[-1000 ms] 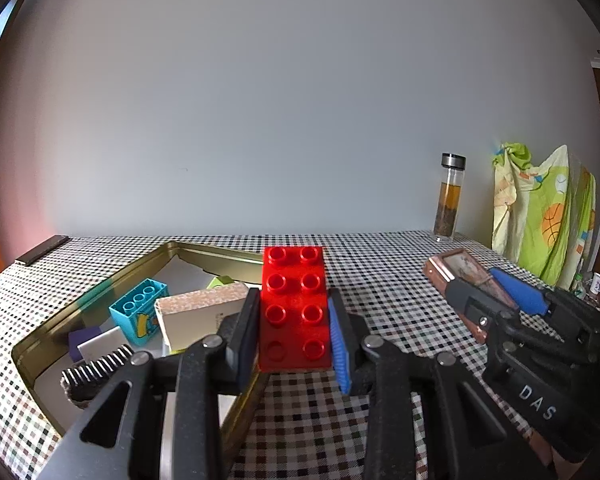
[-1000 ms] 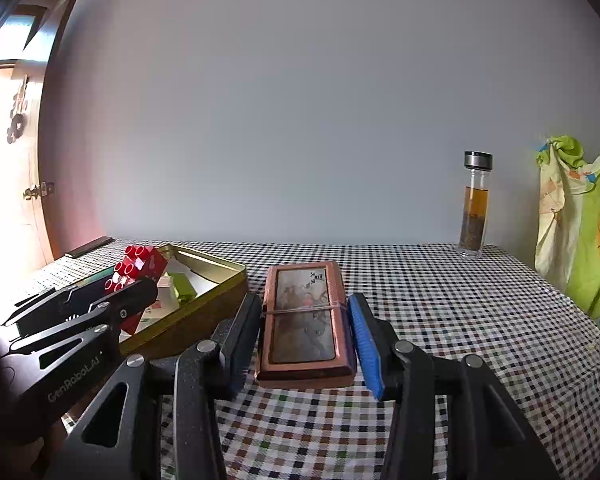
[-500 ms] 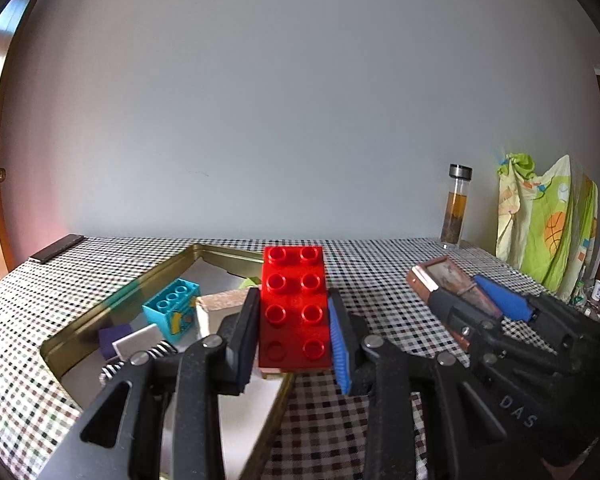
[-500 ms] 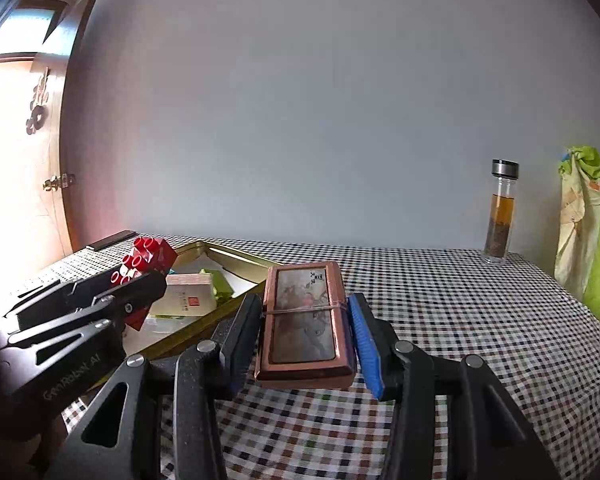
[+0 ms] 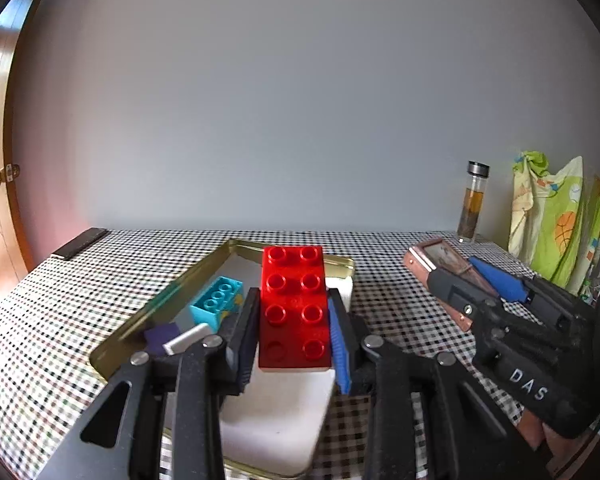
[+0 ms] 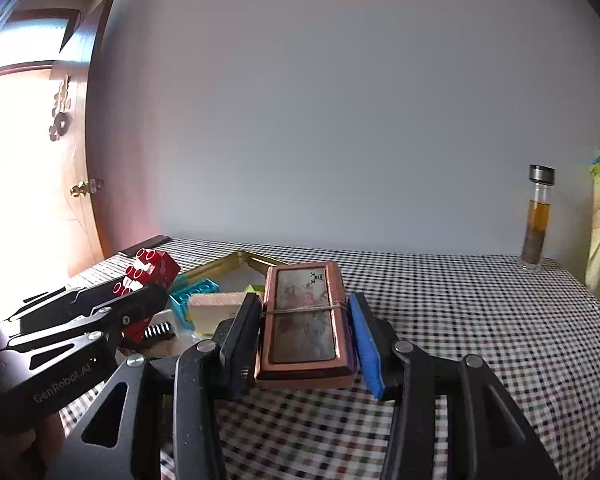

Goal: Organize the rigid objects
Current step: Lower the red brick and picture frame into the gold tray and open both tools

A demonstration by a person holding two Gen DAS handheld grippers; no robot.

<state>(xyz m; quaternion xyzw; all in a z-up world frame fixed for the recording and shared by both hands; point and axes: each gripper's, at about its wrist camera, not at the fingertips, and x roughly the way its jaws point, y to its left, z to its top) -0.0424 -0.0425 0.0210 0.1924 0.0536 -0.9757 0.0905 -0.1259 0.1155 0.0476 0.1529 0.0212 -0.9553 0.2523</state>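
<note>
Studded red brick (image 5: 295, 308) sits clamped in the left gripper (image 5: 294, 336); right gripper (image 6: 304, 336) clasps a coppery rectangular case (image 6: 305, 320).

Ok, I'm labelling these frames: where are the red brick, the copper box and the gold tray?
red brick (image 5: 294, 304), left wrist view, studded top face
copper box (image 6: 304, 320), right wrist view, pictured lid
gold tray (image 5: 168, 300), left wrist view, left rim

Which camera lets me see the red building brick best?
The left wrist view: the red building brick sits centered between the left hand-held gripper fingers, studs facing the camera. The right wrist view catches only its tilted end at the left, partly hidden.
</note>
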